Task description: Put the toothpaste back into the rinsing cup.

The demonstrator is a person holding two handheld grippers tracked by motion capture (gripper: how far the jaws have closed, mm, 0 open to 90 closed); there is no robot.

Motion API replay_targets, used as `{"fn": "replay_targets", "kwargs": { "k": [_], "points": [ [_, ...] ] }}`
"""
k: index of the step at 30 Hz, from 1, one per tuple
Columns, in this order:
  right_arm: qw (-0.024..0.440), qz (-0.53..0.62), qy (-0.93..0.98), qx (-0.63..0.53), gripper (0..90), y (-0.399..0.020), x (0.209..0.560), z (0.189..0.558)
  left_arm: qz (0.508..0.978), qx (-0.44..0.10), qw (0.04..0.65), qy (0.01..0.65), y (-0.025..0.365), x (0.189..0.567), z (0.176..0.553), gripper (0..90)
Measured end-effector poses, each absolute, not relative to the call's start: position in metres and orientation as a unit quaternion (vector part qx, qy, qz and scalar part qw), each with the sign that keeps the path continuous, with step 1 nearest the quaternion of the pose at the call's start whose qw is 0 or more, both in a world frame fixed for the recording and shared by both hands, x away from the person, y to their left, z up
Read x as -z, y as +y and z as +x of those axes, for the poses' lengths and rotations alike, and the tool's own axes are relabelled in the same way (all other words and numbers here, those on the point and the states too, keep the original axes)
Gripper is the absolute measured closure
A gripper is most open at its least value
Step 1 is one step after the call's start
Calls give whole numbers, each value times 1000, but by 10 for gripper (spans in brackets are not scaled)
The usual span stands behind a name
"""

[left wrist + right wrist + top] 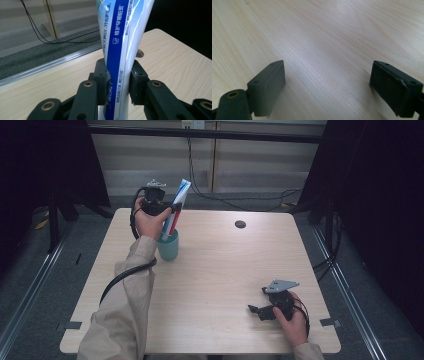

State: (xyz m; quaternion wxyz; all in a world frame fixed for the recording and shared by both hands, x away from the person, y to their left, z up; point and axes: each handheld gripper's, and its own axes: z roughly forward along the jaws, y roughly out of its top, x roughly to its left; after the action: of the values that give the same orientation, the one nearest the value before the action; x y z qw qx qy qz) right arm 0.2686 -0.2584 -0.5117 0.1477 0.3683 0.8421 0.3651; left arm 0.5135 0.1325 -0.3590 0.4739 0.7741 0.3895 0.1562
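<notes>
- My left tool [167, 210] sits at about ten o'clock over the bench [225, 270], jaws pinched on a blue-and-white tube [178, 205].
- The tube leans up toward one o'clock; its lower end stands in the teal cup [168, 247].
- The cup stands upright on the bench, just beside my left sleeve [125, 305].
- My right tool [260, 309] rests low at about five o'clock, jaws apart and pointing toward nine o'clock, nothing between them.
- A small dark round hole [240, 224] sits at about one o'clock, well apart from both tools.
</notes>
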Motion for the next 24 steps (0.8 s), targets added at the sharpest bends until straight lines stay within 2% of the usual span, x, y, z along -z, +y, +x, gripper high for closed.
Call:
{"fn": "replay_targets", "kwargs": {
  "k": [8,24],
  "points": [
    [148,368,842,-365,124,-258,512,269,786,-159,451,392,138,369,506,713],
    [147,368,842,-366,124,-258,512,269,789,-151,445,397,154,380,489,719]
  ]
}}
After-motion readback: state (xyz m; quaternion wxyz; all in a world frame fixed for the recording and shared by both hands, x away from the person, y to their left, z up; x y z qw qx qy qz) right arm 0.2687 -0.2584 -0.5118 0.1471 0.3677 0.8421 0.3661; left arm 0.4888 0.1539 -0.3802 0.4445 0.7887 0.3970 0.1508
